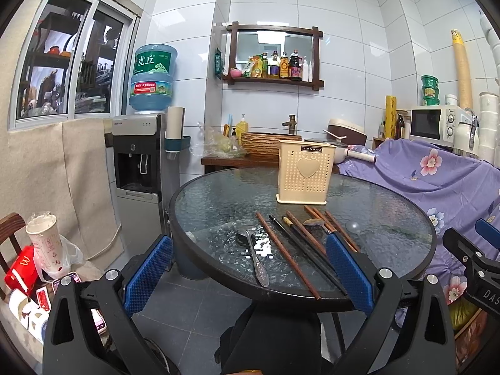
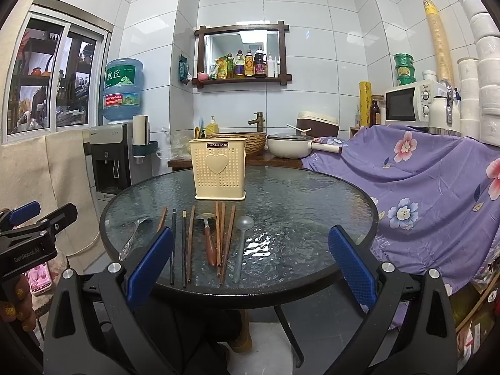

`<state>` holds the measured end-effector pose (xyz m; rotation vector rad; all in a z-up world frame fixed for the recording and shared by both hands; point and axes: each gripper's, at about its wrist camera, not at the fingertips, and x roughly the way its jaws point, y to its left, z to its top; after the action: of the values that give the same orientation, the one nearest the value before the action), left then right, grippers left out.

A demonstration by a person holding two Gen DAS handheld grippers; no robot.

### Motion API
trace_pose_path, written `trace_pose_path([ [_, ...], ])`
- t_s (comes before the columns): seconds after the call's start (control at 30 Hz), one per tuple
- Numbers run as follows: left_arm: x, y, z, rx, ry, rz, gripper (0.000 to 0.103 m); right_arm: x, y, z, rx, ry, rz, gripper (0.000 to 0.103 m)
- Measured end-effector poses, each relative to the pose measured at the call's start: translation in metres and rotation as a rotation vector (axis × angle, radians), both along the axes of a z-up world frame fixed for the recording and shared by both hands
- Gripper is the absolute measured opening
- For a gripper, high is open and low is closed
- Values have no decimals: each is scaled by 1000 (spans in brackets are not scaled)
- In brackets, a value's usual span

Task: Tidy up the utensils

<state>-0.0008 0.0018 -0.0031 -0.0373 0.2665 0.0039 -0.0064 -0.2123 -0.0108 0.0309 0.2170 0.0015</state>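
A cream perforated utensil holder with a heart stands upright on the round glass table. In front of it lie a metal spoon, several brown and black chopsticks, a wooden-handled spoon and a clear plastic spoon. My left gripper is open and empty, short of the table's near edge. My right gripper is open and empty, over the near edge.
A water dispenser stands left of the table. A purple floral cloth covers a counter on the right, with a microwave on it. A basin, a tap and a white pot sit behind the table. A chair with bags stands at the left.
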Motion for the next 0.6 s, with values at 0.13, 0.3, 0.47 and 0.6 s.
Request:
trace_pose_path([
  [0.13,0,0,0,0,0,-1,97,0,-1,0,-2,1,1,97],
  [0.3,0,1,1,-1,3,-1,97,0,0,0,-1,3,1,97],
  [0.47,1,1,1,-1,4,-3,97,1,0,0,0,4,2,97],
  [0.6,1,2,1,-1,4,-2,97,1,-1,0,1,6,2,97],
])
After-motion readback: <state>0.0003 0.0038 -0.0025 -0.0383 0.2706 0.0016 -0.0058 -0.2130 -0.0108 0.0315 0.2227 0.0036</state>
